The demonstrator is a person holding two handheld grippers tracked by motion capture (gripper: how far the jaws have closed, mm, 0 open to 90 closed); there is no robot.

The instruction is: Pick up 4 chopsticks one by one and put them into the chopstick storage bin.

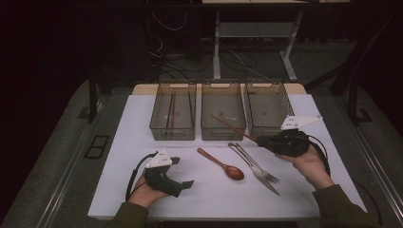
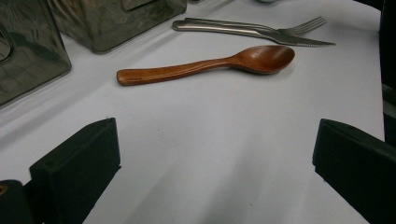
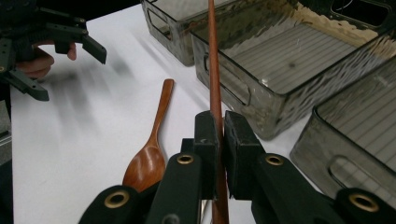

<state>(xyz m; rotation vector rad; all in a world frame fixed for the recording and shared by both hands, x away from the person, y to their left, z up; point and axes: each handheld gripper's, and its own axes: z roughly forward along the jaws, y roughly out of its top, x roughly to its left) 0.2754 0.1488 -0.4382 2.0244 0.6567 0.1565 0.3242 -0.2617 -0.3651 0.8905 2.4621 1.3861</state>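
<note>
Chopstick (image 3: 214, 70) clamped between the right gripper (image 3: 220, 140) jaws, held off the white mat (image 1: 119, 142), tip slanting over the front rim of the middle bin (image 1: 223, 110). Three clear bins in a row at the far side — left bin (image 1: 173, 111) already holding a dark chopstick (image 1: 172, 111), right bin (image 1: 267, 109) just behind the gripper. Below the raised stick, nothing in its way. Wooden spoon (image 1: 222, 164) lying mid-mat, fork (image 1: 254, 164) and knife (image 1: 259, 172) crossed just beside it. Left gripper (image 1: 183, 172) resting near the front edge, jaws spread wide, gripping nothing — spoon ahead of it. Plenty of bare mat at the left and along the front edge.
</note>
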